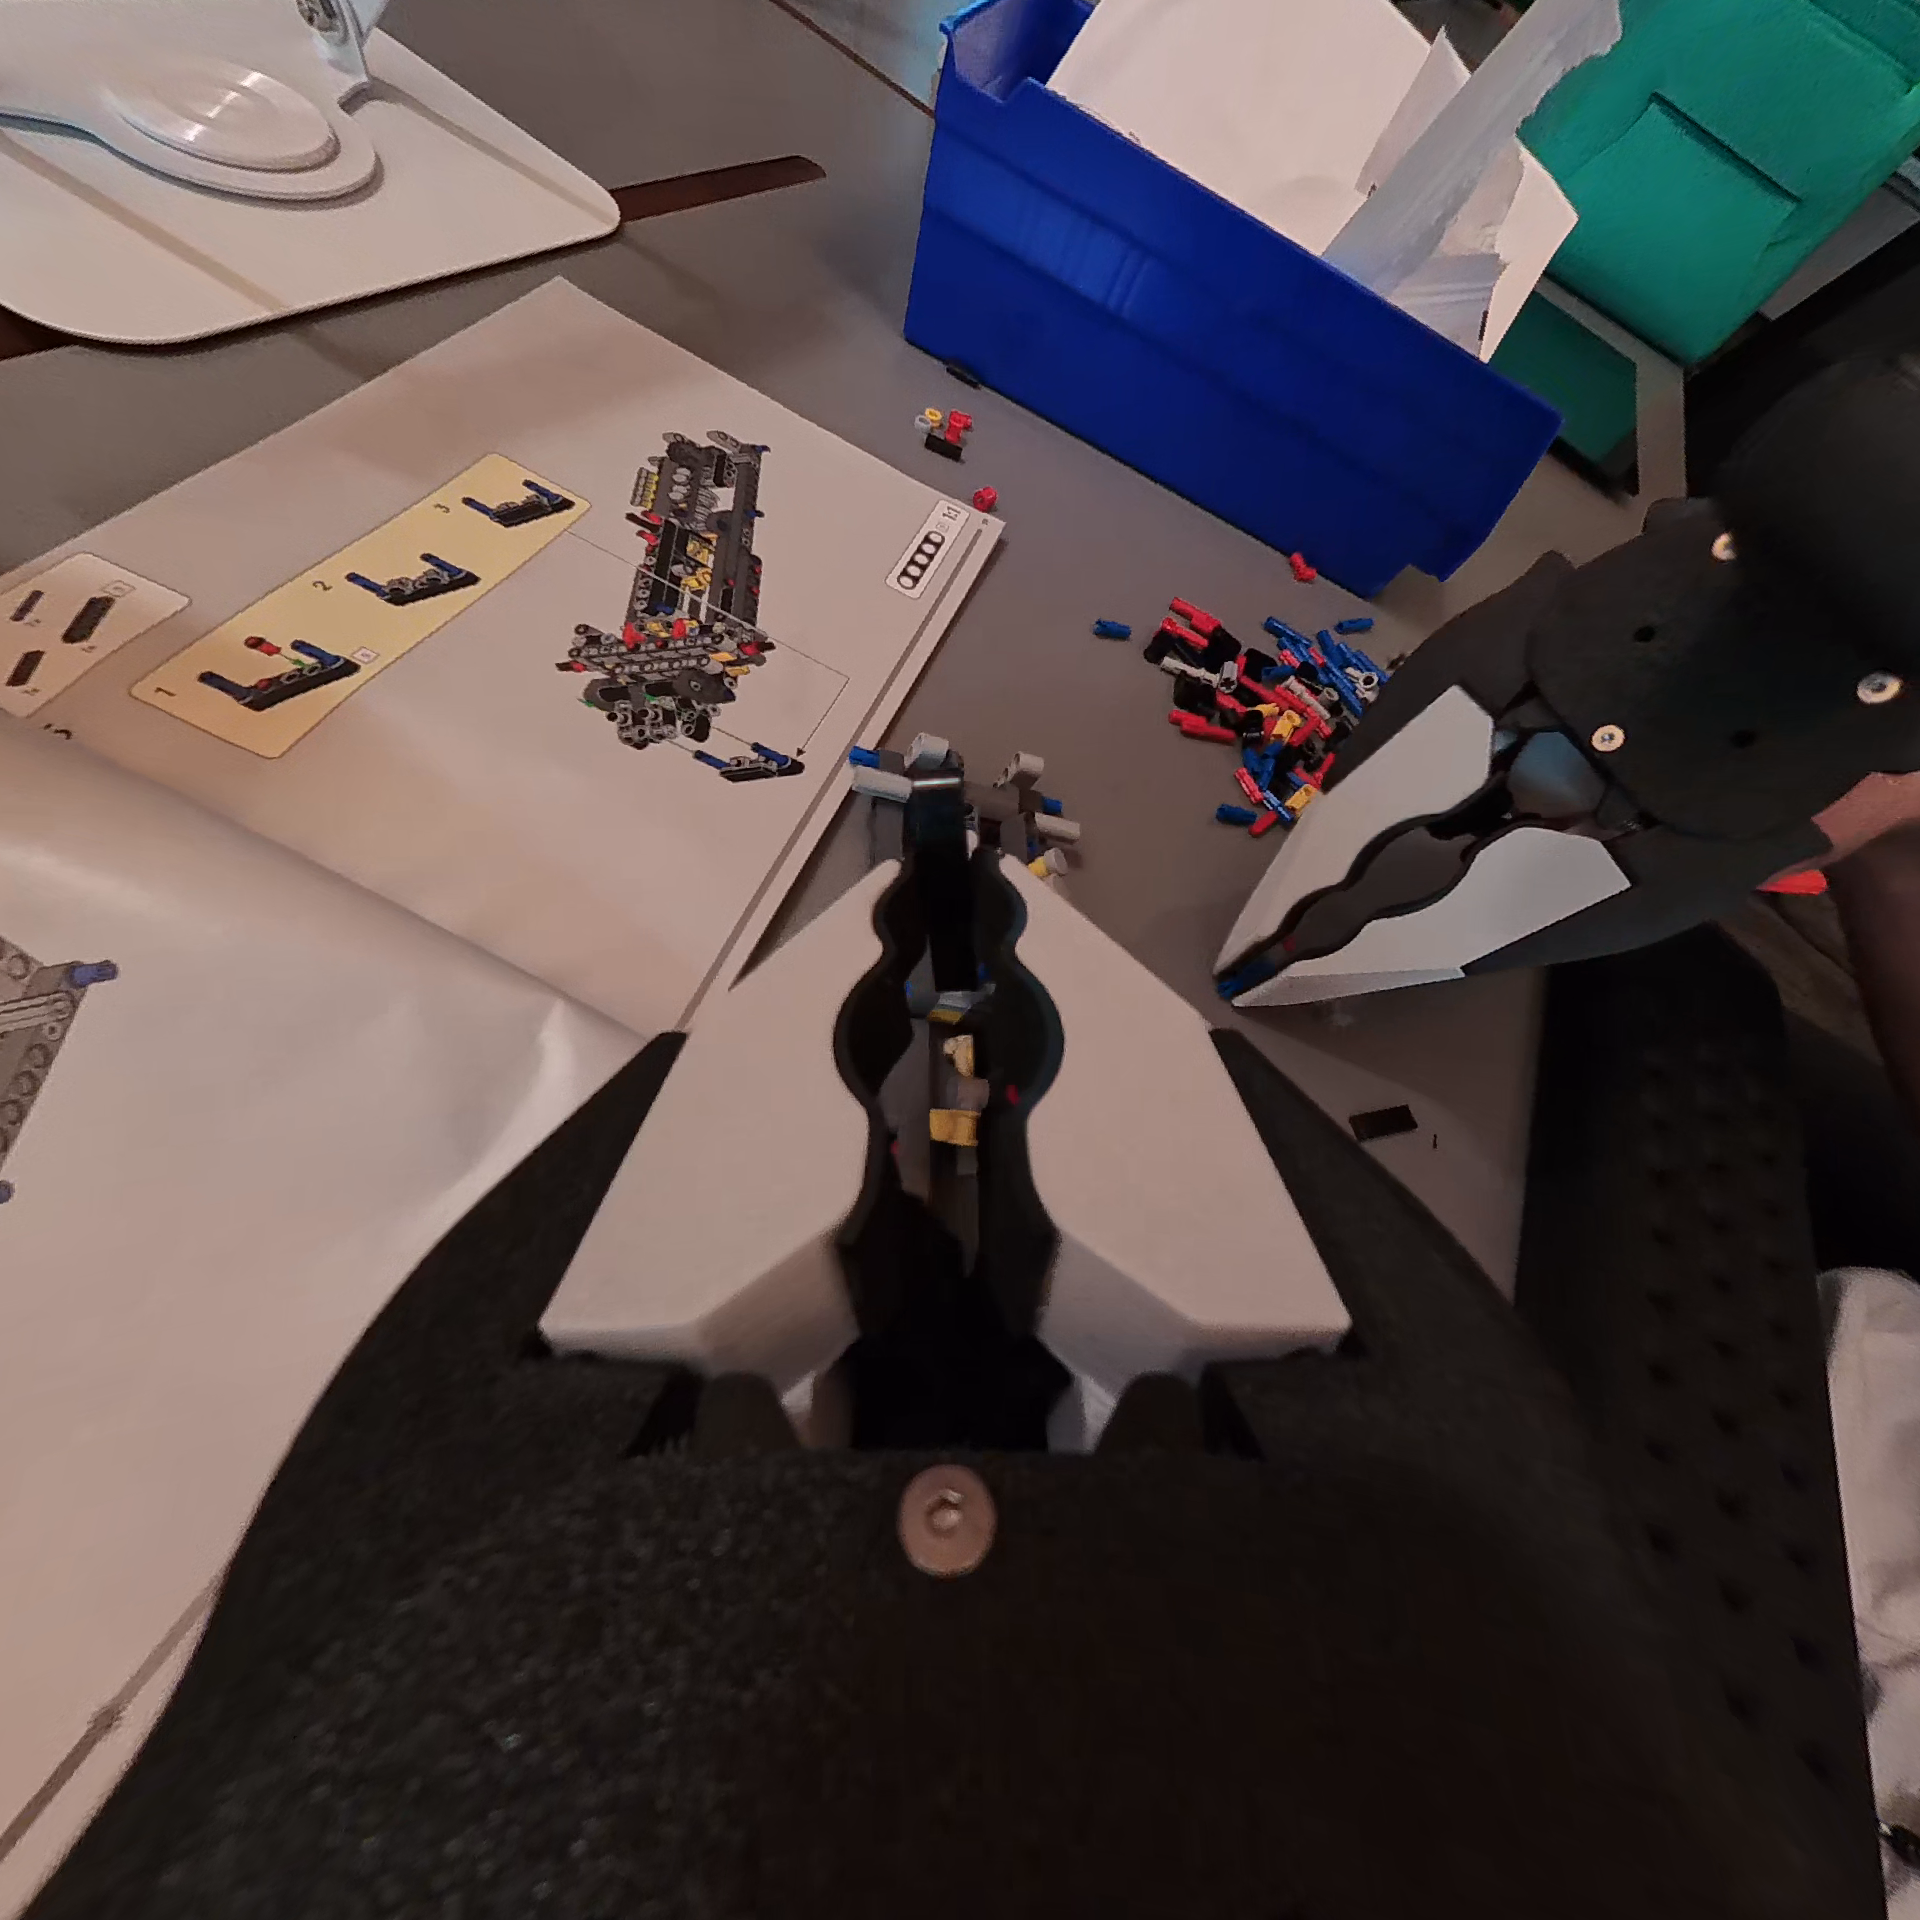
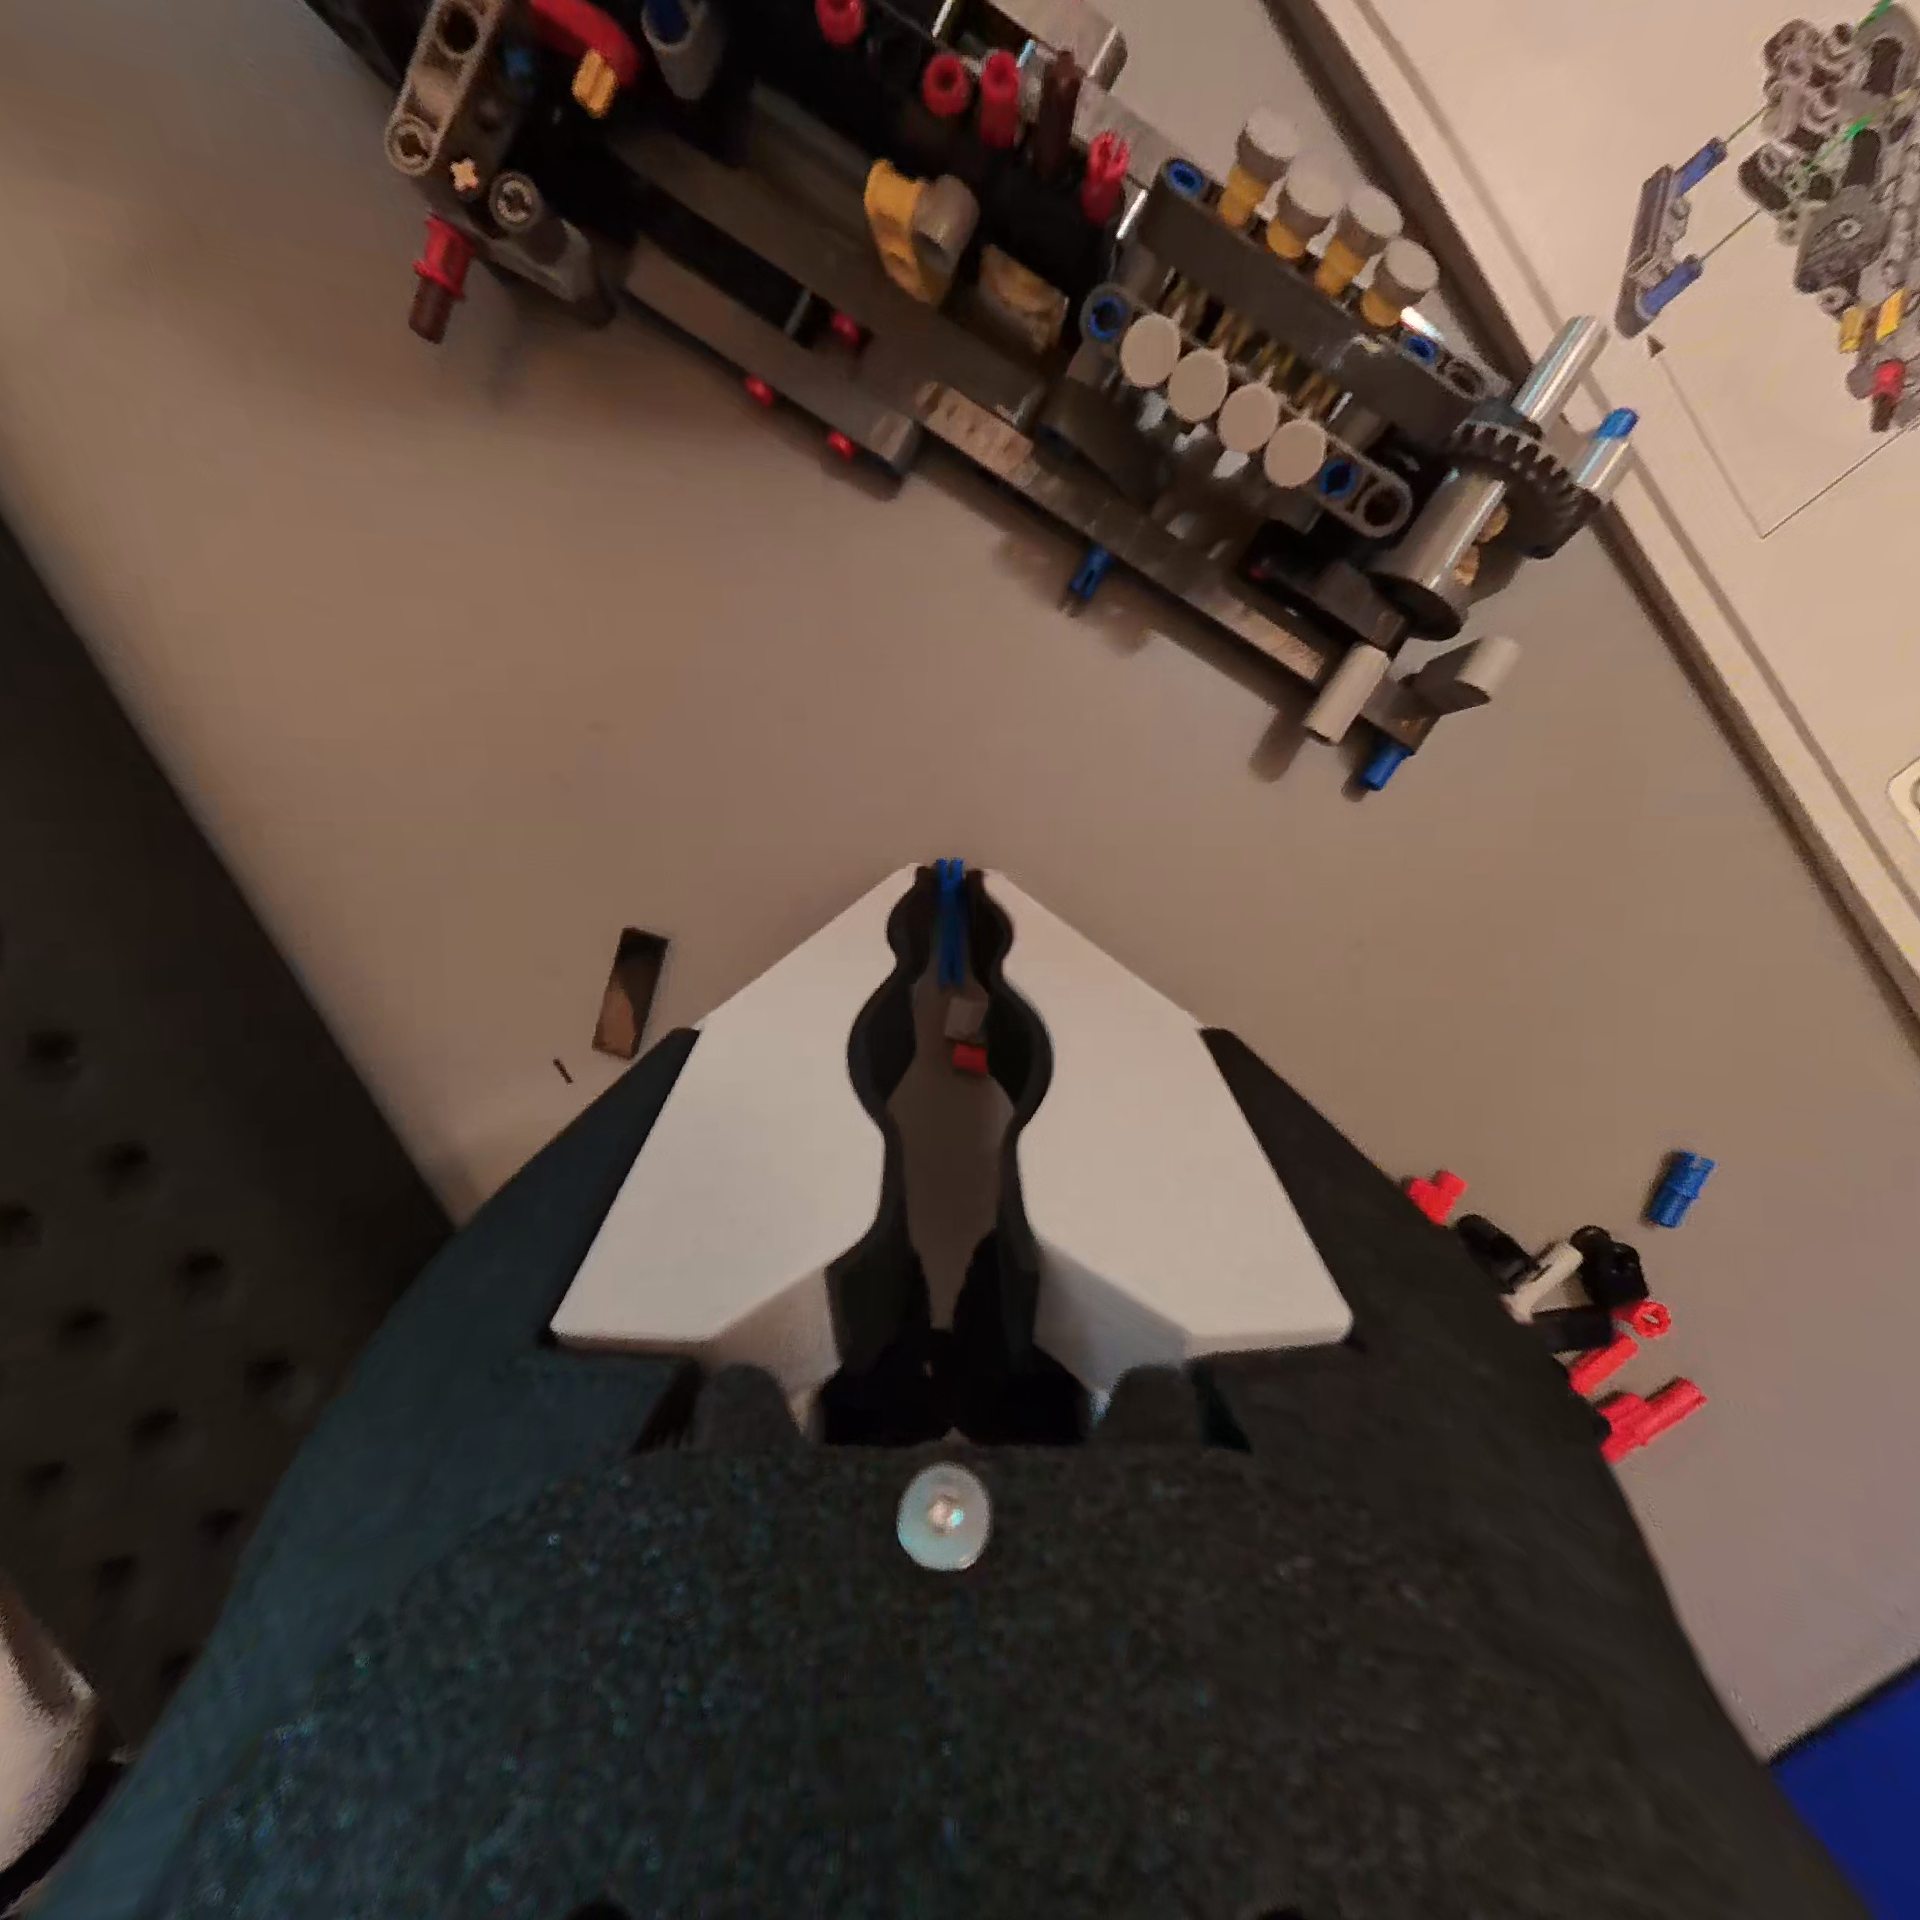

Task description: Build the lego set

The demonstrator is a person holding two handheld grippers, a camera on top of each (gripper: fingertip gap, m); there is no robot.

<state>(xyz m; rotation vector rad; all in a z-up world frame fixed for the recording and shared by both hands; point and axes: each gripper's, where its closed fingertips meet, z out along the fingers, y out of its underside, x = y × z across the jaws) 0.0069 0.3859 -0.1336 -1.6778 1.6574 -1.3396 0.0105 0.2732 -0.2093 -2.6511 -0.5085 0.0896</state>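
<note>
My left gripper (image 1: pixel 940 871) is shut on a black beam of the partly built lego model (image 1: pixel 961 795), which sits on the grey table beside the booklet's edge. The model shows full length in the right wrist view (image 2: pixel 1039 343), with grey beams, a row of round pistons and a gear. My right gripper (image 2: pixel 948 883) is shut on a small blue pin (image 2: pixel 948 920), held just above the table and short of the model. The right gripper also shows in the left wrist view (image 1: pixel 1242 982), tips down, to the right of the model.
The open instruction booklet (image 1: pixel 468 623) lies to the left. A pile of loose red, blue and black pins (image 1: pixel 1262 707) lies near a blue bin (image 1: pixel 1195 343) holding papers. A white stand base (image 1: pixel 208 156) is far left. A black perforated board (image 2: pixel 156 1039) borders the table. About 15 cm separates my left fingertips from my right.
</note>
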